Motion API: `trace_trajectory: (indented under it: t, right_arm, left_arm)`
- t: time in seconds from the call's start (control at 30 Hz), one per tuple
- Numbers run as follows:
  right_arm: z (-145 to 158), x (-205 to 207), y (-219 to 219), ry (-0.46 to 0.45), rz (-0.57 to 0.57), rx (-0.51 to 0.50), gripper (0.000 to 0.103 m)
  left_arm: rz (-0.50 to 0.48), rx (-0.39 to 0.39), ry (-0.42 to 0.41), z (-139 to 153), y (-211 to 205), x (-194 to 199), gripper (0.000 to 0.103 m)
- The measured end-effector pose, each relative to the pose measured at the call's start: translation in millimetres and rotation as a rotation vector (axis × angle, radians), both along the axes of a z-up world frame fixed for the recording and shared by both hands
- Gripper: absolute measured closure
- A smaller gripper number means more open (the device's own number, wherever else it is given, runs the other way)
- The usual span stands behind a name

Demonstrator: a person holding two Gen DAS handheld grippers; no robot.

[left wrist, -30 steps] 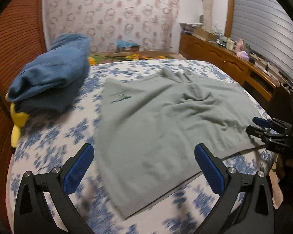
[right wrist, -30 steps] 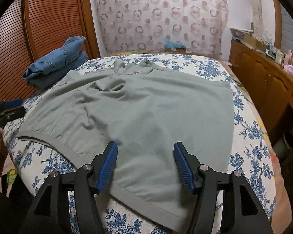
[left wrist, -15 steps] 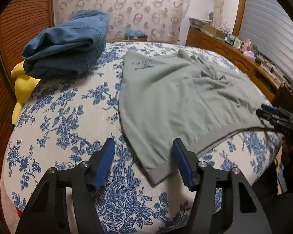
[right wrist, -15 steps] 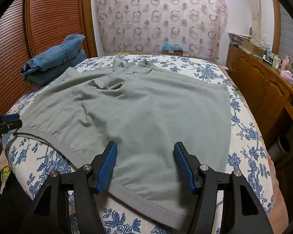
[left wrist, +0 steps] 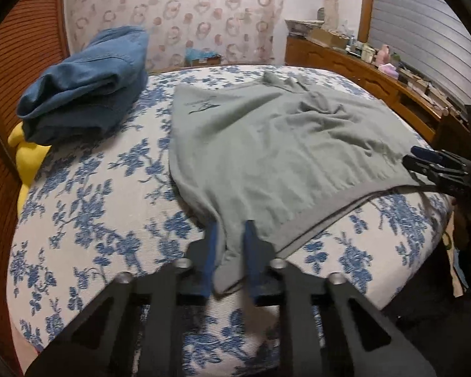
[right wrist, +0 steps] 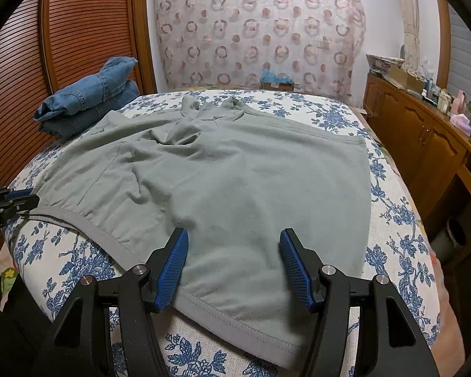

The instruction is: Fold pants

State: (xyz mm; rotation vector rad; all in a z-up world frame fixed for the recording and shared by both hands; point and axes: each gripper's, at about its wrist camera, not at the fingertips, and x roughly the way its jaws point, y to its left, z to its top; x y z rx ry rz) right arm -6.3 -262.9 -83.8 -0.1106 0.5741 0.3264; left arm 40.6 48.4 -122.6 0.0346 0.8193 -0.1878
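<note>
Grey pants (right wrist: 235, 182) spread flat on floral bed (left wrist: 94, 188), waistband along near edge, some wrinkles far-center. L gripper (left wrist: 229, 245) pinched narrow on near-left waistband corner. R gripper (right wrist: 234, 260) wide apart, straddling near hem, fabric not yet gripped. Folded jeans (left wrist: 84, 88) far left, apart from pants. Step, as judged: secure 2nd corner. Tip: lower R onto hem band, catch both layers, match L height, lift w/ even tension, avoid dragging bedcover.

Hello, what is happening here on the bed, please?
A person with two handheld grippers is starting to fold grey pants spread flat on the bed. The left gripper is shut on the waistband corner. The right gripper is open over the other end. Folded jeans lie aside.
</note>
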Motion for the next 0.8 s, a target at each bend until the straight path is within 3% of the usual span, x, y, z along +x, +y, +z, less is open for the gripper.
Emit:
trace_trajectory:
  t: [0.07,0.4,0.8]
  right_arm:
    - [-0.4,0.3,-0.1,-0.001,0.001,0.000,0.040]
    - [0.1,1.9,-5.4,0.009,-0.003,0.019,0.040]
    - [3.0,-9.5,-28.6,-0.008,-0.047,0.030,0.040]
  left_arm:
    - [-0.003,-0.012,-0.001,1.0,-1.8,1.4,0.097]
    - [-0.077,-0.063,-0.072,35.4,-21.7,15.5,0.097]
    - [-0.259,-0.067,-0.110,63.0,-97.6,44.2,0.097]
